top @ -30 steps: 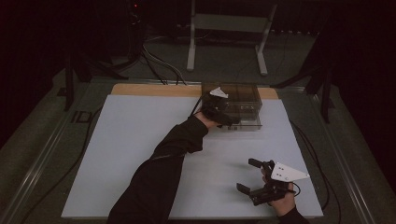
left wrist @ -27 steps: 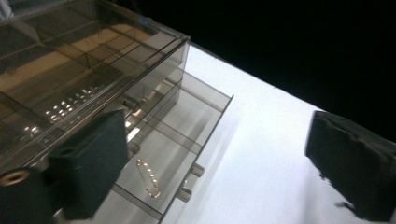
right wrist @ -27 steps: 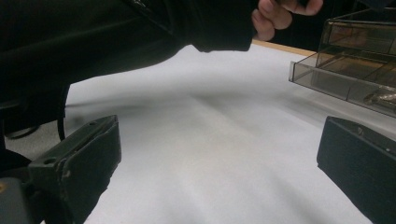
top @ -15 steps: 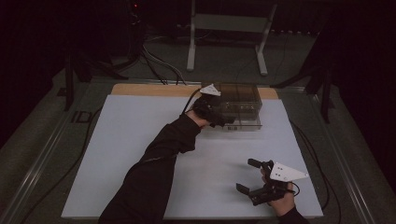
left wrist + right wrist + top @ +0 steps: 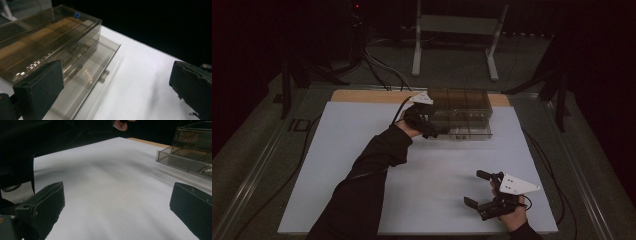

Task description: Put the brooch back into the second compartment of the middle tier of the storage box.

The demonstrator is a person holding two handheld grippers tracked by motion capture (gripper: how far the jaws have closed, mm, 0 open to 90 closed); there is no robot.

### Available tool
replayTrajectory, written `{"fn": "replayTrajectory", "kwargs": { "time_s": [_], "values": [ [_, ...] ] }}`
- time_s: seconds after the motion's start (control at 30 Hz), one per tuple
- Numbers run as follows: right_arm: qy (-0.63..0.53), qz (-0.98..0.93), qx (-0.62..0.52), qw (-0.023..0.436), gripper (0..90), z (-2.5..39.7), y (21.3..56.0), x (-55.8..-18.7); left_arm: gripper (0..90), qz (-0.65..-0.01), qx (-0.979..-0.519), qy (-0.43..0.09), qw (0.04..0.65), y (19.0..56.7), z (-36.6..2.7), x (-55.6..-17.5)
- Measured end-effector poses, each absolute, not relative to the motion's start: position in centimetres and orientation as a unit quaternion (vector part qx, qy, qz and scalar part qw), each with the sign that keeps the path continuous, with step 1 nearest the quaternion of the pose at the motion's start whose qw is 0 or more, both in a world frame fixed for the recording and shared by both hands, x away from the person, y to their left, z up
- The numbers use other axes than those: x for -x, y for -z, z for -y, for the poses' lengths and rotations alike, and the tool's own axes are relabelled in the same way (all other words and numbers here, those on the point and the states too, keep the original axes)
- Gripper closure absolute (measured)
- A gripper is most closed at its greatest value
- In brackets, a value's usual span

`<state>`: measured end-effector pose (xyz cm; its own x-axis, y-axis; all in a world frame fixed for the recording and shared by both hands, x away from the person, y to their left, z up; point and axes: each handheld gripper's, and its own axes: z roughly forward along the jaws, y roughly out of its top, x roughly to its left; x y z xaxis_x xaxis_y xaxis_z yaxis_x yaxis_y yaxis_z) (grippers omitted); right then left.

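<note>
The clear drawer box (image 5: 460,114) is seen at the upper centre of the high view, on the far part of the white table sheet (image 5: 362,165), with its lowest drawer (image 5: 95,75) pulled part-way out toward the person. The left gripper (image 5: 428,126) is held at the box's left front corner, its jaws spread wide with nothing between them; in the left gripper view one jaw lies against or just before the box's side, the other well off over the bare sheet. If the drawer were pushed or pulled from this skewed angle, the light box could be slid or twisted on the smooth sheet rather than the drawer moved, and the small knob (image 5: 105,75) could be missed. Something pale and glinting, perhaps metal parts, is glimpsed inside the drawers, though the smoky plastic prevents it being told for sure. The right gripper (image 5: 479,192) is held low at the lower right of the high view, jaws wide and empty.
</note>
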<state>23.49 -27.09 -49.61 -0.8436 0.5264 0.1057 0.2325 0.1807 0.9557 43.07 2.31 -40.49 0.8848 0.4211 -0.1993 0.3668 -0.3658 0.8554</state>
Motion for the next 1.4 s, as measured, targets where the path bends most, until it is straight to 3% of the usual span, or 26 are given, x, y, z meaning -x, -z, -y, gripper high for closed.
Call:
{"fn": "replayTrajectory", "kwargs": {
  "time_s": [0.63,1.4],
  "values": [
    [-0.586,-0.761,-0.248,0.125,0.0,26.8,49.6,-23.5,0.2,-0.259,-0.811,-0.038,0.523,40.1,-7.9,-40.7],
    [-0.585,-0.762,-0.250,0.122,0.0,26.6,49.7,-23.6,0.2,-0.287,-0.803,-0.052,0.519,42.5,-14.7,-36.4]
  ]
}}
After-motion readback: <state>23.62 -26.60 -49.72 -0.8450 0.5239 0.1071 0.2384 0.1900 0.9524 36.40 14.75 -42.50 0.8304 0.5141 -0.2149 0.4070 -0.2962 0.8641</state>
